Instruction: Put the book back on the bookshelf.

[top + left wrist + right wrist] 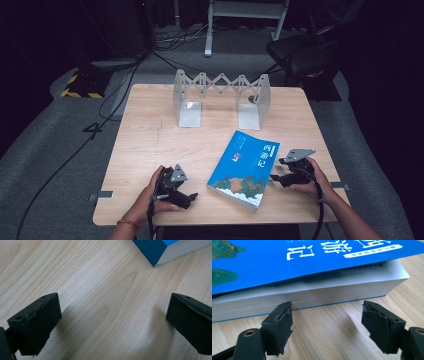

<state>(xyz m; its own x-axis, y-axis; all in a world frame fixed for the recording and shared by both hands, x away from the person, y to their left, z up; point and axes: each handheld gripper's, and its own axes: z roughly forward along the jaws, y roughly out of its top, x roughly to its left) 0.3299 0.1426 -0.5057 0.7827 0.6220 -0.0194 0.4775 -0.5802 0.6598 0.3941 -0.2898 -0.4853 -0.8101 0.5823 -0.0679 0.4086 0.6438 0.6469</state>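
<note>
A thick blue paperback book (245, 166) lies flat on the wooden table (145, 145), front cover up, near the front edge. My left gripper (186, 198) rests low on the table to the left of the book, jaws wide apart over bare wood; in the left gripper view (113, 320) the book's corner (160, 255) lies ahead at the upper right. My right gripper (276, 177) is at the book's right side. Its jaws stand open (327, 322) right in front of the page edge (312, 293), the left fingertip (280, 320) touching or nearly touching the pages. The cover (287, 260) lifts slightly.
A metal extendable bookend rack (221, 97) stands at the back middle of the table. Cables and a chair base lie on the floor beyond. The table's front edge runs just under both hands.
</note>
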